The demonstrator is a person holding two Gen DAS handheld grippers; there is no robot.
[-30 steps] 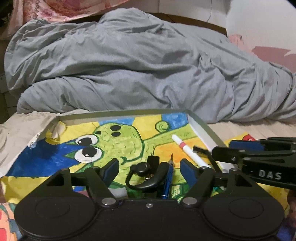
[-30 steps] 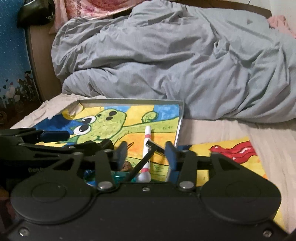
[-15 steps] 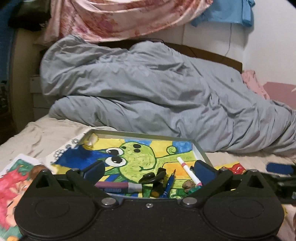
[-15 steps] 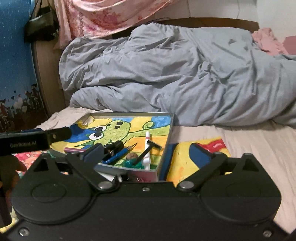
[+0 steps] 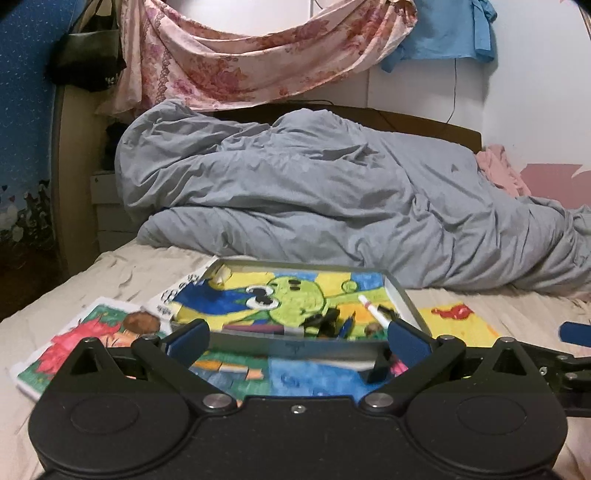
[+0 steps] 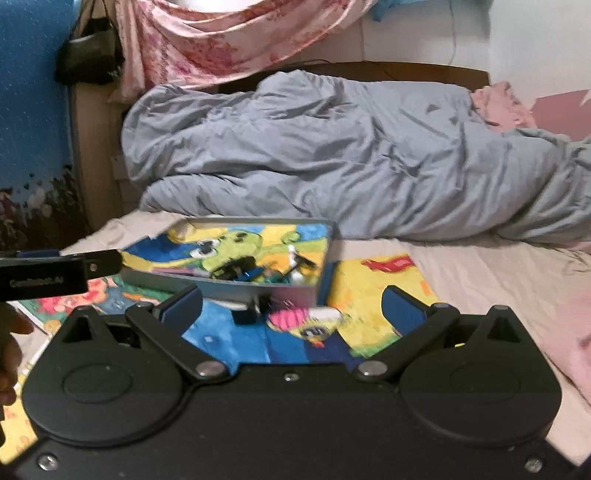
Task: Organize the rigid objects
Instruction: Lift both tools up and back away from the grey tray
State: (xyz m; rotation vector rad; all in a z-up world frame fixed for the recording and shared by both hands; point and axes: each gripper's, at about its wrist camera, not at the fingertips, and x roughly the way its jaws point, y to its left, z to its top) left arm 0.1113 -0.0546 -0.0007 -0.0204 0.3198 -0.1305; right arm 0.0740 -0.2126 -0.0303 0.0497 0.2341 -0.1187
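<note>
Both my jaws are wide apart and hold nothing, and the light, hard white pen (image 5: 373, 312) in the tray (image 5: 295, 345) is best pinched mid-barrel.

Bed: we see a bed with a pale sheet (image 5: 122, 273) on it.
Blanket: a big grey blanket (image 5: 332, 206) lies bunched up across the far side of the bed.
Headboard: a dark wooden headboard (image 5: 424, 127) stands behind it.
Wall: the white wall (image 5: 535, 92) has a thin dark cord hanging down.
Cloths: a pink flowery cloth (image 5: 236, 55) and a blue cloth (image 5: 447, 33) hang up high.
Left side: we see a blue panel (image 5: 26, 110) and a black bag (image 5: 88, 59).
</note>
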